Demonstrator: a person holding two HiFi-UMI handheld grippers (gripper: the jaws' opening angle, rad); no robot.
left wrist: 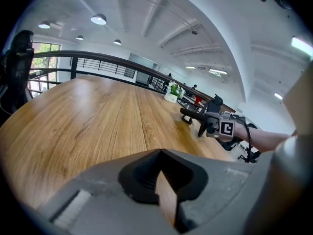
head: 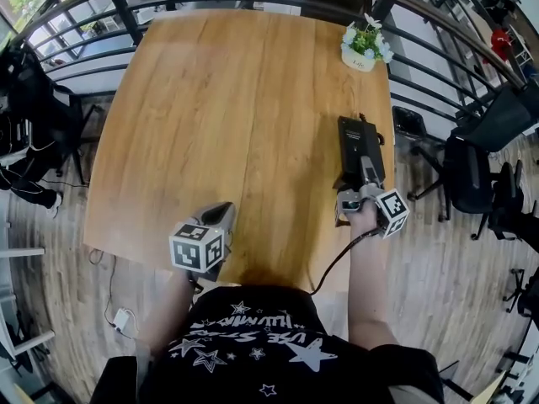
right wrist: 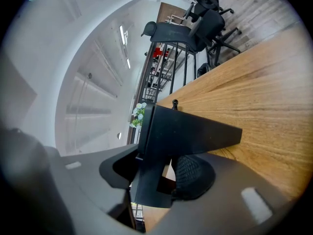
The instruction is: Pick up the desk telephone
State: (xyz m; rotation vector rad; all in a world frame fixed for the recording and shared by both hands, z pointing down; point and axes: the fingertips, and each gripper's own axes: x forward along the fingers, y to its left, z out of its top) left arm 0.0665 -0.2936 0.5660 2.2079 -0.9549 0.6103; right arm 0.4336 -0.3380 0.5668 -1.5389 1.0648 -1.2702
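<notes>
The black desk telephone [head: 360,148] lies lengthwise near the right edge of the wooden table [head: 227,116]. My right gripper [head: 354,197] is shut on its near end. In the right gripper view the phone's wedge-shaped body [right wrist: 188,131] fills the space between the jaws, and the pads press on it. The left gripper view shows the phone [left wrist: 193,115] from the side, with the right gripper [left wrist: 211,125] at its near end. My left gripper [head: 221,217] hovers over the table's front left part, well apart from the phone. Its jaws [left wrist: 164,192] are together and hold nothing.
A small potted plant [head: 364,45] stands at the far right corner of the table. A curved black railing [head: 253,2] runs behind the table. Black office chairs [head: 480,162] stand to the right of it. A black cable [head: 333,263] hangs from the right gripper.
</notes>
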